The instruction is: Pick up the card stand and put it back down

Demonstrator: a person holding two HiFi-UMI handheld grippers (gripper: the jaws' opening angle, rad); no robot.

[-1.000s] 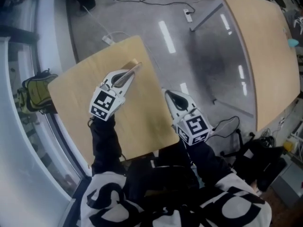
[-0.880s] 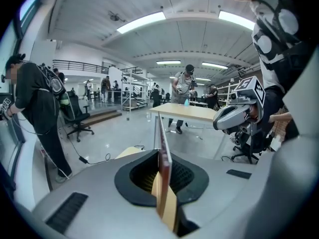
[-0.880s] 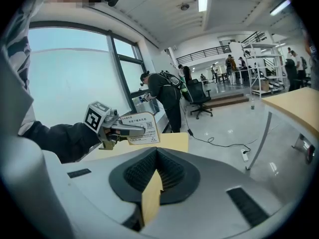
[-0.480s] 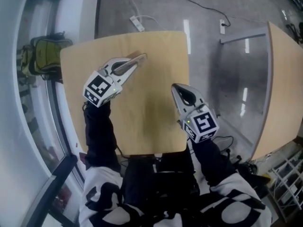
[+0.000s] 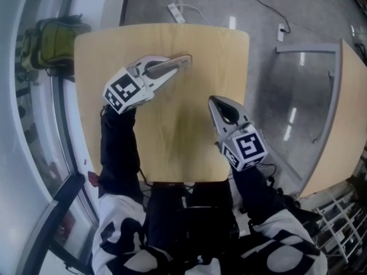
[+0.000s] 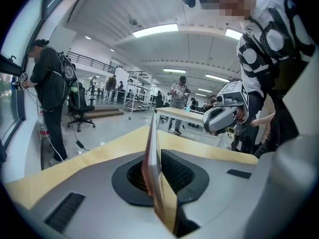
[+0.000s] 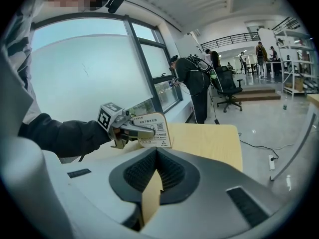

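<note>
While you are pinching the card stand [image 7: 152, 129] in your left gripper [image 5: 181, 60], the jaws are pressing flat on both faces of the thin card. That is why the left gripper view is showing it edge-on, running straight up the middle between them. You are gripping it from one side, so the printed face is standing upright and facing your right gripper [image 5: 213, 101], and the lower edge is sitting clear of the jaws, ready to meet the surface [image 5: 200, 44] squarely. You are holding the stand over the far part of the surface, inside its far edge, which is giving it room to sit without tipping off. Whether its bottom edge is touching the wood I cannot tell from these views. I am judging that the put-down is not yet finished, since the jaws are clamping the card. Your right gripper is waiting nearer to you, well apart from the stand, with its jaws pressed together on nothing. It is pointing across toward the card and taking no part in the hold, which one gripper is managing alone.
</note>
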